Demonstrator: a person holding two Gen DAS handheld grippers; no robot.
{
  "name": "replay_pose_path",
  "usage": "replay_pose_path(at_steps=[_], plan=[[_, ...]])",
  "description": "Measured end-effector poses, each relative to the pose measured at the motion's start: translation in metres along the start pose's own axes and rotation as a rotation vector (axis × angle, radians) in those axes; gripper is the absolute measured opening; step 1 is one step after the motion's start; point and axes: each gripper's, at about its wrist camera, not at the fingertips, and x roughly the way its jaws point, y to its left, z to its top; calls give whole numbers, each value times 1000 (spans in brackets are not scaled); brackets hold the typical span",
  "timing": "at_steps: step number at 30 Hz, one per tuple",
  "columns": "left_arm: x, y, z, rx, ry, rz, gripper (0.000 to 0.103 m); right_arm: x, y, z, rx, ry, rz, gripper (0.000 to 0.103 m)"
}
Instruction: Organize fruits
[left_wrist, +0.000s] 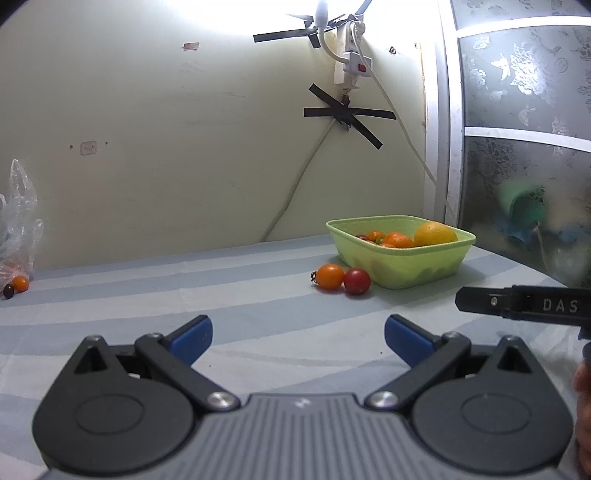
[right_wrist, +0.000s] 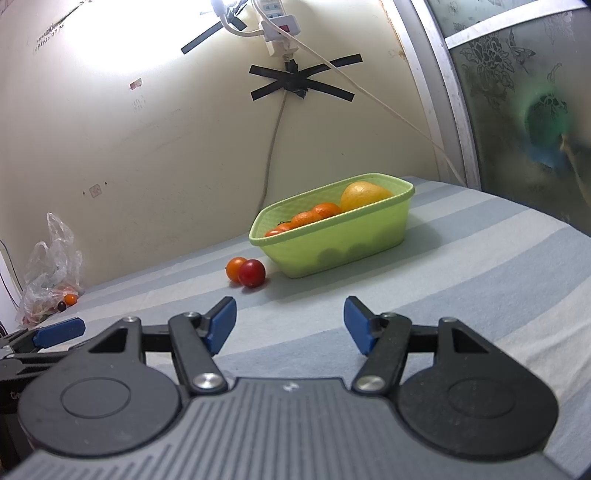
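- Green basket (right_wrist: 332, 240) sits on my striped cloth (right_wrist: 480, 266), ahead and right of both tongs, holding a yellow fruit (right_wrist: 364, 195) and oranges (right_wrist: 314, 216).
- My left gripper (left_wrist: 298, 338) and right gripper (right_wrist: 290, 325) are wide apart, empty.
- Orange tomato (left_wrist: 330, 276) touches red tomato (left_wrist: 357, 281), just beside the basket, well ahead of my fingertips.

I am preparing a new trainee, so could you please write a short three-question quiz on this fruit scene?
1. True or false: the red tomato lies inside the green basket.
2. Which fruit touches the red tomato? A) orange tomato B) large yellow fruit C) banana
3. Fill in: both the left tongs and the right tongs are ____ and hold nothing.

Key: 1. False, it lies on the striped cloth beside the basket. 2. A. 3. open.
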Motion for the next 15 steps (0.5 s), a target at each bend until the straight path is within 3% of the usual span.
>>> replay_pose_path(at_steps=[15], plan=[[12,-1,1,-17,88,8,103,4,3,0,-1,16,-16,67]])
